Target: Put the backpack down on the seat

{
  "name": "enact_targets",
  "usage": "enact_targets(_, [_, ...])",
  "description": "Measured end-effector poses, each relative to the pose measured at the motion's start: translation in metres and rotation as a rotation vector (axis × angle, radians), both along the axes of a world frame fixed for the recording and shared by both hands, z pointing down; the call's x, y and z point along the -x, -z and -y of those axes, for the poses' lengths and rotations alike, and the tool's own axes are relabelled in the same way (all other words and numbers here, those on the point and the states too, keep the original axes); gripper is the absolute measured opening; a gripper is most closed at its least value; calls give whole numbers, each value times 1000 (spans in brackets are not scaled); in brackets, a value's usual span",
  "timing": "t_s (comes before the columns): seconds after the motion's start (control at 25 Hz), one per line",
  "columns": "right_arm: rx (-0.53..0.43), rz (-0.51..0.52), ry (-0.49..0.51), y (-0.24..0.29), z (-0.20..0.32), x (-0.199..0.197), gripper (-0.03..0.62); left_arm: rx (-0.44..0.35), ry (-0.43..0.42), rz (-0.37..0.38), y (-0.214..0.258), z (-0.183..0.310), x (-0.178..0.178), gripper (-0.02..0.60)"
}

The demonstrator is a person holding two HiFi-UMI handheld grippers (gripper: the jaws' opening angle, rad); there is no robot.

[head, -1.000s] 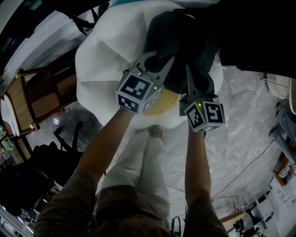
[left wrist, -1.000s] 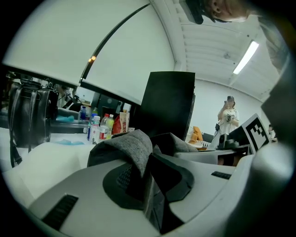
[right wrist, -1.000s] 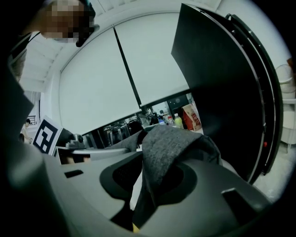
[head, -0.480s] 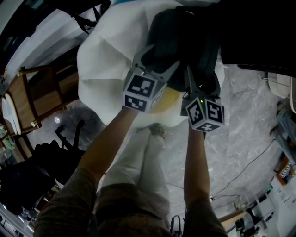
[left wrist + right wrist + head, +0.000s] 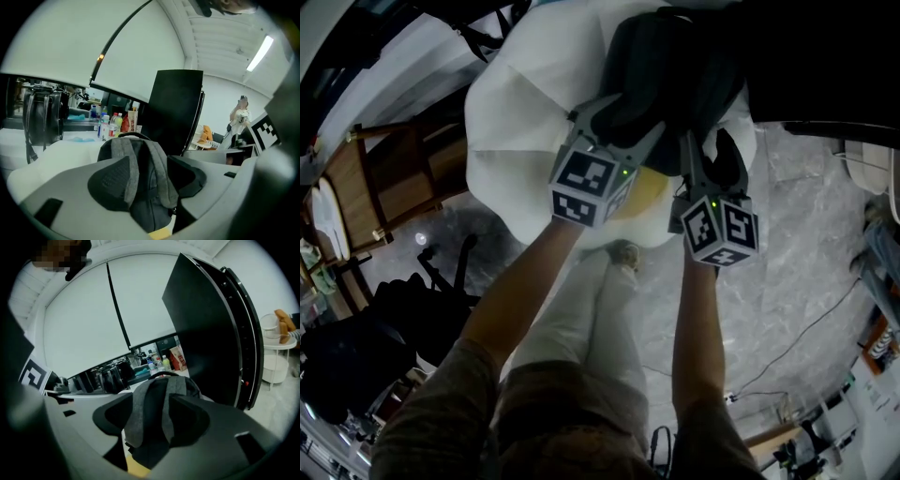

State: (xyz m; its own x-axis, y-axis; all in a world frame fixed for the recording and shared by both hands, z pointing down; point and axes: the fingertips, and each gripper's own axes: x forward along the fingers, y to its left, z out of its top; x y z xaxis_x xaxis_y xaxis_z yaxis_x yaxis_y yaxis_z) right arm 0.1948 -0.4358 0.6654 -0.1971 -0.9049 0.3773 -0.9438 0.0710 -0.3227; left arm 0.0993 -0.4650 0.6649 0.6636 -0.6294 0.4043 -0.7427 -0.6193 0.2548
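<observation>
The left hand-held gripper and right hand-held gripper both stand released, jaws wide but closing, each straddling the grey woven straps without pinching them. The dark, soft, slumped backpack rests on the smooth, rounded white seat.

Wooden chair at the left on a grey marbled floor, black bags heaped nearer. Thin cable trailing across the floor at the right. Far off, bottles and a carton on a counter, a black handbag to their left, a tall black panel to their right. Beyond the panel, a standing person under a strip light.
</observation>
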Motion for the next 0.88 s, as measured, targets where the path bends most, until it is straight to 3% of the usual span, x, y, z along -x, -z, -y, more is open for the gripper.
enact_targets(0.08, [2,11,32,10,-6,6,193,7,-17,-17,11,-11,-3,135])
enact_targets(0.12, [3,12,39,16,-10,8,150,15,-23,-20,17,-17,-4,101])
enact_targets(0.2, [2,20,39,30,-19,10,2,42,-26,-10,28,-29,-5,0])
enact_targets(0.44, [23,74,62,85,-50,26,2,104,12,-22,83,-61,-2,0])
enact_targets(0.88, [-80,190,179,253,-122,49,0,51,-10,-60,243,-138,6,-2])
